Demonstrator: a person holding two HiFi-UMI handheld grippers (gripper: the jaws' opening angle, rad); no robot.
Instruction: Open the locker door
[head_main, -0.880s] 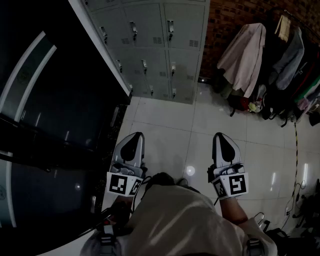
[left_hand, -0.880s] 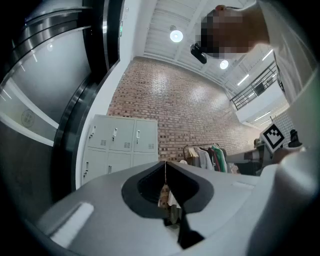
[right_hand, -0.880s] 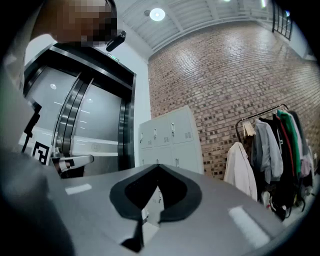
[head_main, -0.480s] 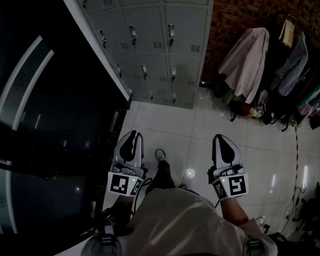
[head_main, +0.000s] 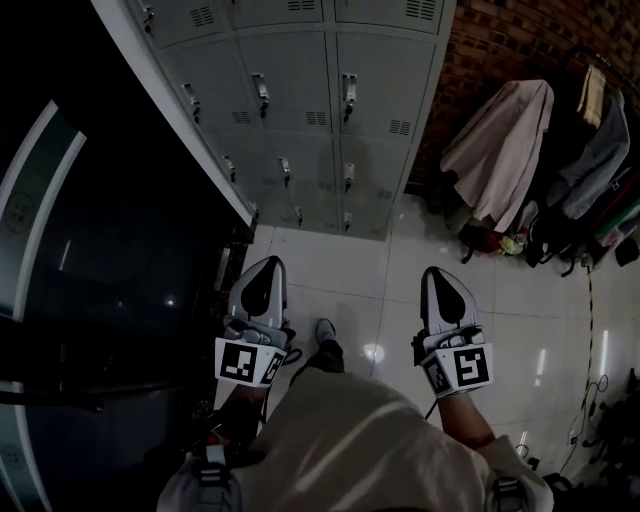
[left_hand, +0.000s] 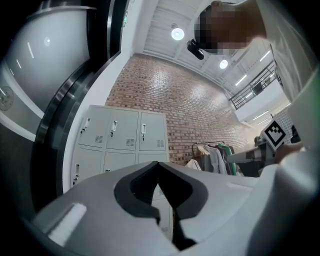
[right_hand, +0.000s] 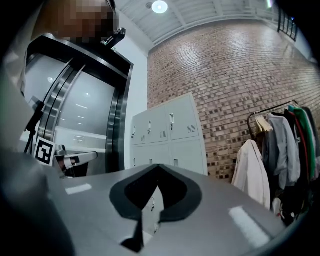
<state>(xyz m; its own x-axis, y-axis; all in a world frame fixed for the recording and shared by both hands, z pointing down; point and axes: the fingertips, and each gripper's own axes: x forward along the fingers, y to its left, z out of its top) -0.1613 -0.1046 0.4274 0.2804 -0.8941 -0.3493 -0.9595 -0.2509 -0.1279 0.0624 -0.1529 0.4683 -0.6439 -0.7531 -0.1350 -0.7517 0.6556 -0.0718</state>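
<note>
Two grey hand-held tools with black-and-white marker cubes sit level, side by side, at the person's waist: the left gripper (head_main: 265, 272) and the right gripper (head_main: 440, 280), both pointing forward. Each gripper's own view shows its jaws drawn together tip to tip with nothing between them. Beyond the tips comes a stretch of glossy white tiled floor (head_main: 340, 255), so neither gripper is anywhere near its target. Straight ahead, across those tiles and well apart from both, stands the grey metal locker bank (head_main: 300, 140), every door shut. The left gripper lines up with the bank's left edge, and the right gripper sits just outside its right edge beside the red brick wall (head_main: 500, 40). Neither is clearly nearer. Each door carries a small upright latch handle (head_main: 348, 90) near its left edge, its long axis vertical, which suggests hinges on the right and a swing out toward the right. The coming move therefore looks like a walk forward and a reach for a handle on one of the doors, with the jaws opened first.
</note>
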